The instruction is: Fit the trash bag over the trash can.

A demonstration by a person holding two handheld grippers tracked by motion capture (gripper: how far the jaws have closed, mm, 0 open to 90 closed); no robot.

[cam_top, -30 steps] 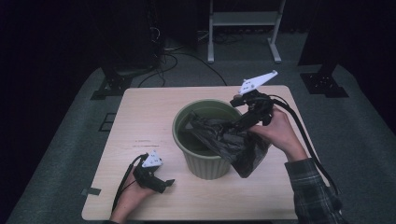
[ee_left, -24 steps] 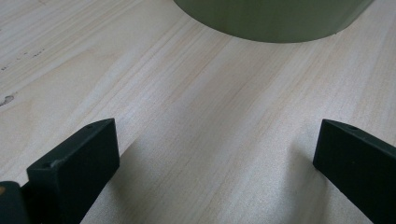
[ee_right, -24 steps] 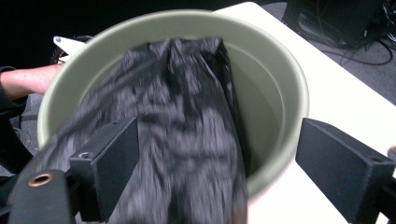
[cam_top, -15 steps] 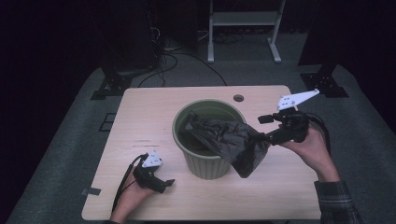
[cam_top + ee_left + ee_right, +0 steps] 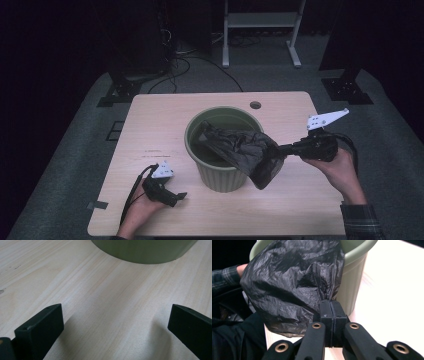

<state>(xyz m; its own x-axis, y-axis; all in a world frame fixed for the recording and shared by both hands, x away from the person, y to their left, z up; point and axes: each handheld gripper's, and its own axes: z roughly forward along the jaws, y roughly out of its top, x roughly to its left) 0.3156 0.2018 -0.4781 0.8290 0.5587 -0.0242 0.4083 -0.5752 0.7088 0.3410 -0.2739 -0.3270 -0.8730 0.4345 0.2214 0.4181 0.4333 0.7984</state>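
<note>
A: Where's the black bag (image 5: 250,152)?
B: Draped over the green bin's (image 5: 220,175) right rim, its edge pinched in the right hand-held gripper (image 5: 289,149), whose jaws have just closed.
A: What's hidden?
B: Probably the bag's bottom, inside the bin.
A: And the left?
B: The left hand-held gripper (image 5: 181,196) rests spread on the desk (image 5: 150,130), left of the bin.

The right tongs (image 5: 290,149) point level toward the person's left from the right hand (image 5: 340,167), their jaws having just closed tight, pinching a fold of black bag (image 5: 245,150). The left tongs (image 5: 175,197) lie low in the left hand (image 5: 137,212), jaws spread wide with nothing between them.
</note>
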